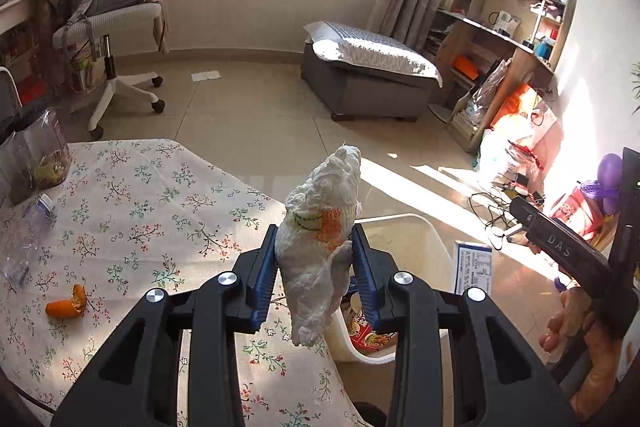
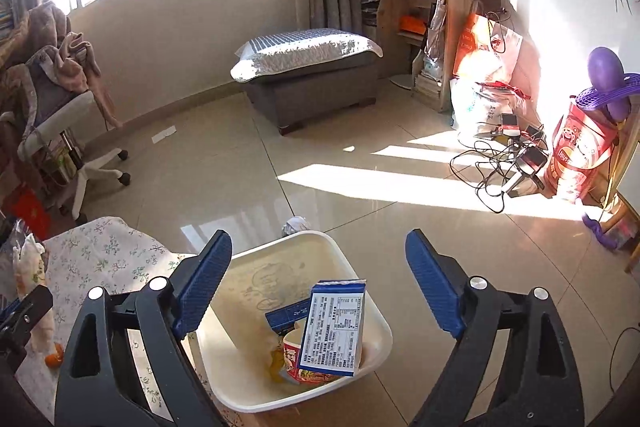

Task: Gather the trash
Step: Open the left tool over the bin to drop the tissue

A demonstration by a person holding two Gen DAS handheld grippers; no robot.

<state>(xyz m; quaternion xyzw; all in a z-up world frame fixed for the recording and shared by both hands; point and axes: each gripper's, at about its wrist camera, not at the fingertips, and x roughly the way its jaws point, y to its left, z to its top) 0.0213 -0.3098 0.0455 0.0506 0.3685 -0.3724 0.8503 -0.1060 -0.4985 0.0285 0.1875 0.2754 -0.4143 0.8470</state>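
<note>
Left gripper: the black two-finger left gripper (image 1: 316, 259) with blue ribbed pads has its jaws clamped on a crumpled white plastic bag with orange and green print (image 1: 320, 227), held upright above the table's edge.
Right gripper: the black right gripper (image 2: 320, 279) has its jaws wide apart and holds nothing, above the bin.
Bin: a cream square plastic bin (image 2: 352, 267) stands on the tiled floor just beside the table; inside are a blue-and-white printed carton (image 2: 334, 331) and a red paper cup (image 2: 296, 355).
Table: the floral tablecloth table (image 1: 132, 211) bears an orange peel (image 1: 68, 303), a crushed clear plastic bottle (image 1: 32, 227) and a clear bag of scraps (image 1: 36, 151).
Floor: a small crumpled paper ball (image 2: 296, 225) lies beyond the bin.
</note>
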